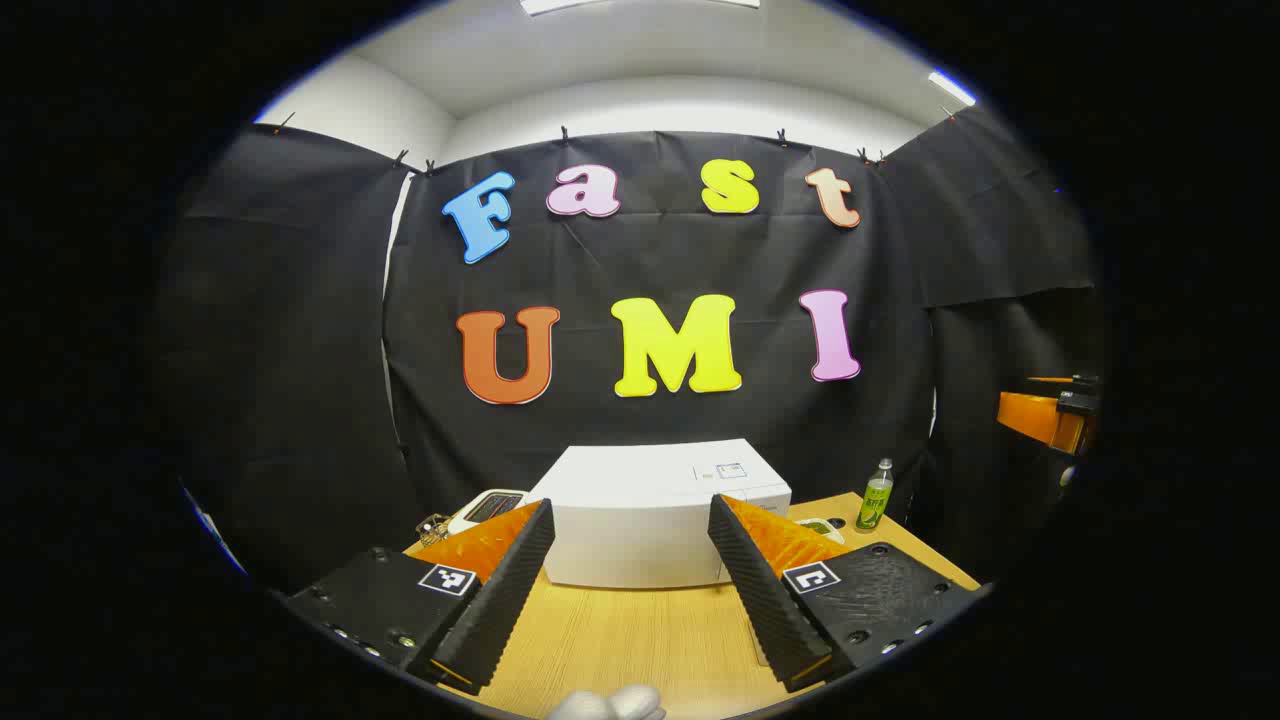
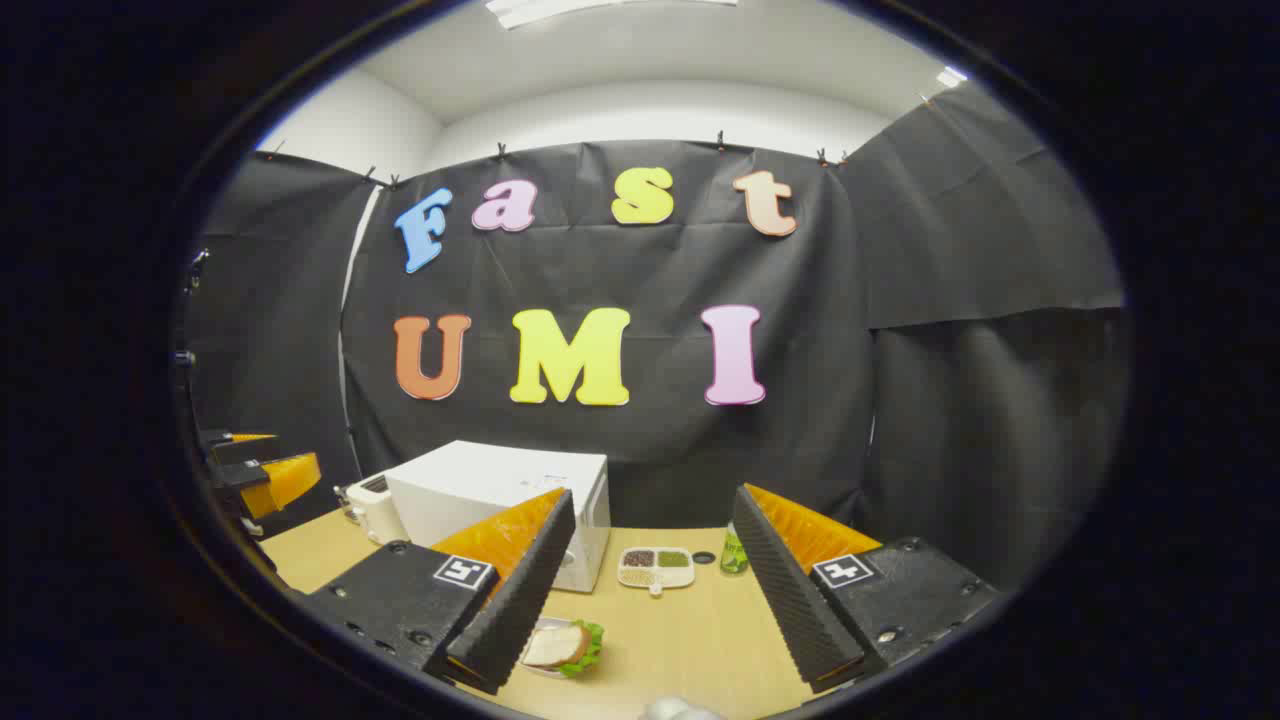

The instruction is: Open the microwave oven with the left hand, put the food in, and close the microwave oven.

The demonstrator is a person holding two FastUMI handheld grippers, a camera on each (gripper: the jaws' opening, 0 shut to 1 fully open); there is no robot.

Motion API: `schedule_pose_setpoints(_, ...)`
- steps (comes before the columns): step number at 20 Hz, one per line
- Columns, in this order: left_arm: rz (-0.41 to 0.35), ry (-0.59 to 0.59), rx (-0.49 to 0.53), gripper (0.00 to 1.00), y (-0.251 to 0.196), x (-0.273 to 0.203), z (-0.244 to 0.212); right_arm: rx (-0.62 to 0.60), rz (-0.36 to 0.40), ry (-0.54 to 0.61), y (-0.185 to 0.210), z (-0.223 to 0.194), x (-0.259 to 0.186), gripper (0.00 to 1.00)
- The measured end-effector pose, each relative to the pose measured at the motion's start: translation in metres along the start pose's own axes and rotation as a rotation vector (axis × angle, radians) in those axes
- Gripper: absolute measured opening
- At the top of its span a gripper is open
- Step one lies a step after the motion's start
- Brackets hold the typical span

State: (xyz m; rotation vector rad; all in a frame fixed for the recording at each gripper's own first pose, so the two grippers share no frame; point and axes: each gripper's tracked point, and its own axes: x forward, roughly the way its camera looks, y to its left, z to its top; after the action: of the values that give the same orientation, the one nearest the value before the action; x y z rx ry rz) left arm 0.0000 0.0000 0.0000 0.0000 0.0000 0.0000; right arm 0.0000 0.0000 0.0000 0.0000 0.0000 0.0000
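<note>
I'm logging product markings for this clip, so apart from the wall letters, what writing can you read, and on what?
Sticker on the microwave top: too small to read.
Label on the green bottle: blurred, unreadable.
Squares on the left gripper and right gripper: coded patterns, no words.
No text reads clearly.

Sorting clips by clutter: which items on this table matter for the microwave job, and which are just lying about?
Part of the job:
white microwave oven, door closed
sandwich on a plate
left claw, open
right claw, open

Lying about:
green bottle
divided snack tray
white toaster
</note>
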Motion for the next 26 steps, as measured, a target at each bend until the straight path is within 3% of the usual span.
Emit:
schedule_pose_setpoints(1,0.000,0.001,0.001,0.87,0.001,0.001,0.000,-0.001,0.001,-0.001,0.001,0.000,0.000,1.00)
schedule_pose_setpoints(2,-0.001,0.004,0.000,0.95,0.001,0.002,-0.001,-0.003,0.002,-0.002,0.001,0.001,0.001,1.00)
schedule_pose_setpoints(3,-0.001,0.007,-0.001,0.95,0.000,0.003,-0.002,-0.005,0.003,0.001,0.001,0.000,0.002,0.93)
schedule_pose_setpoints(4,-0.002,0.006,0.000,0.95,0.000,0.004,-0.002,-0.004,0.006,-0.001,0.001,0.000,0.002,1.00)
schedule_pose_setpoints(5,0.000,0.008,0.003,0.95,0.000,0.005,-0.003,-0.004,0.006,-0.001,0.002,0.001,0.002,1.00)
schedule_pose_setpoints(6,-0.001,0.007,0.001,0.95,0.000,0.007,-0.002,-0.005,0.005,-0.001,0.002,0.001,0.003,0.93)
schedule_pose_setpoints(7,-0.002,0.007,0.000,0.87,-0.002,0.008,-0.003,-0.006,0.007,-0.003,0.003,0.002,0.003,1.00)
schedule_pose_setpoints(8,-0.001,0.008,0.000,0.95,-0.001,0.008,-0.003,-0.006,0.007,-0.006,0.003,0.002,0.004,1.00)
schedule_pose_setpoints(9,-0.001,0.008,0.001,0.95,0.000,0.009,-0.004,-0.007,0.011,-0.009,0.004,0.004,0.006,1.00)
schedule_pose_setpoints(10,0.001,0.004,0.002,0.95,0.000,0.009,-0.002,-0.010,0.010,-0.010,0.004,0.005,0.006,0.93)
schedule_pose_setpoints(11,0.001,0.003,0.004,0.95,-0.001,0.010,-0.001,-0.011,0.011,-0.011,0.004,0.005,0.006,1.00)
schedule_pose_setpoints(12,0.000,0.003,0.007,0.87,-0.001,0.011,-0.002,-0.011,0.010,-0.011,0.004,0.004,0.005,1.00)
schedule_pose_setpoints(13,-0.001,0.002,0.009,0.95,-0.001,0.011,-0.002,-0.008,0.012,-0.009,0.005,0.004,0.007,0.93)
schedule_pose_setpoints(14,0.000,0.000,0.010,0.95,-0.001,0.012,-0.001,-0.006,0.014,-0.007,0.006,0.004,0.008,0.92)
schedule_pose_setpoints(15,0.000,-0.001,0.012,0.95,-0.001,0.013,-0.003,-0.005,0.015,-0.006,0.006,0.003,0.008,1.00)
schedule_pose_setpoints(16,0.002,0.001,0.014,0.95,-0.001,0.016,-0.006,-0.004,0.018,-0.007,0.007,0.003,0.008,0.93)
schedule_pose_setpoints(18,-0.004,0.004,0.016,0.95,-0.008,0.020,-0.014,-0.005,0.020,-0.001,0.006,0.002,0.009,0.93)
schedule_pose_setpoints(19,-0.011,-0.001,0.012,0.95,-0.010,0.024,-0.016,-0.004,0.019,-0.002,0.005,0.003,0.010,1.00)
schedule_pose_setpoints(22,-0.041,-0.011,0.017,0.95,-0.028,0.040,-0.031,0.006,0.015,-0.006,-0.001,0.007,0.008,1.00)
schedule_pose_setpoints(23,-0.060,-0.007,0.014,0.96,-0.037,0.049,-0.038,0.009,0.010,-0.004,-0.005,0.008,0.009,0.93)
schedule_pose_setpoints(24,-0.077,-0.001,0.006,0.96,-0.047,0.057,-0.048,0.008,0.003,-0.003,-0.009,0.009,0.009,1.00)
schedule_pose_setpoints(25,-0.090,0.013,-0.001,0.96,-0.057,0.068,-0.058,0.007,-0.004,-0.002,-0.014,0.010,0.009,0.93)
schedule_pose_setpoints(26,-0.105,0.016,-0.002,0.95,-0.068,0.079,-0.066,0.004,-0.013,0.002,-0.018,0.012,0.008,0.93)
